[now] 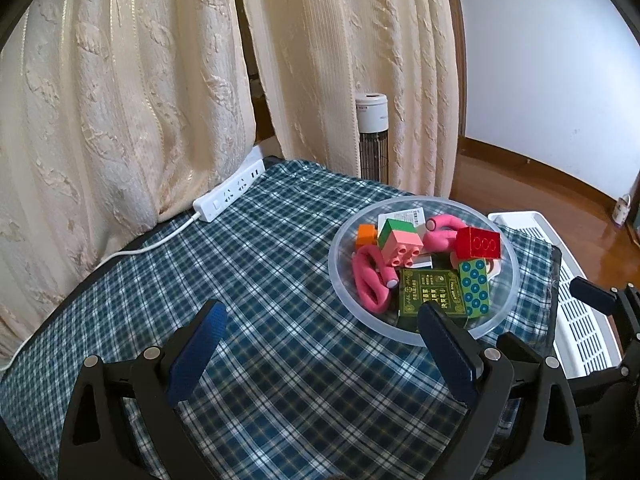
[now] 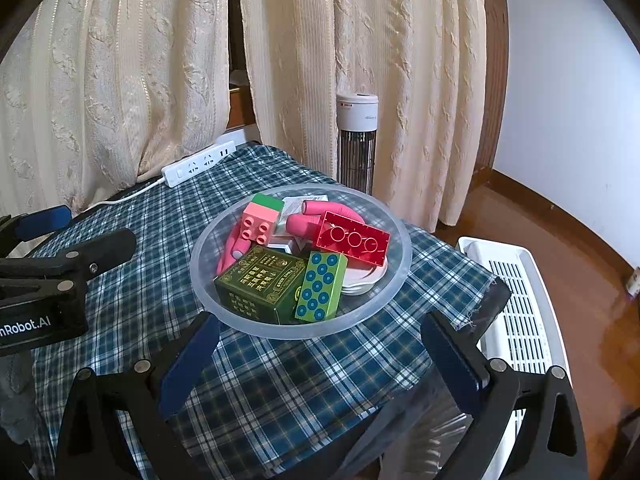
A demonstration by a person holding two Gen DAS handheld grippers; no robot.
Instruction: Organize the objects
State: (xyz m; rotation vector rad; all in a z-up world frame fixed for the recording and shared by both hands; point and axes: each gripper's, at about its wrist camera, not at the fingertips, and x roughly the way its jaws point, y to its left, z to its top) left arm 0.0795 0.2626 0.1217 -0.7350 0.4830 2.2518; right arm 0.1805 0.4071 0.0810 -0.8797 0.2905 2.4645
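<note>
While both claws gape, the bowl (image 2: 208, 280) sits just beyond the right claw (image 2: 320, 344).

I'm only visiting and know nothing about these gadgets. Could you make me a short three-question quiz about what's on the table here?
1. True or false: the translucent round plastic bowl on the blue checked tablecloth is empty.
2. Which item lies nearest the bowl's front rim? A) the red studded toy brick B) the dark green box with gold print C) the white power strip
3. Fill in: both the left gripper and the right gripper have their jaws ____.

Key: 1 false, it holds bricks, boxes and pink foam rollers. 2 B. 3 open, holding nothing.
</note>
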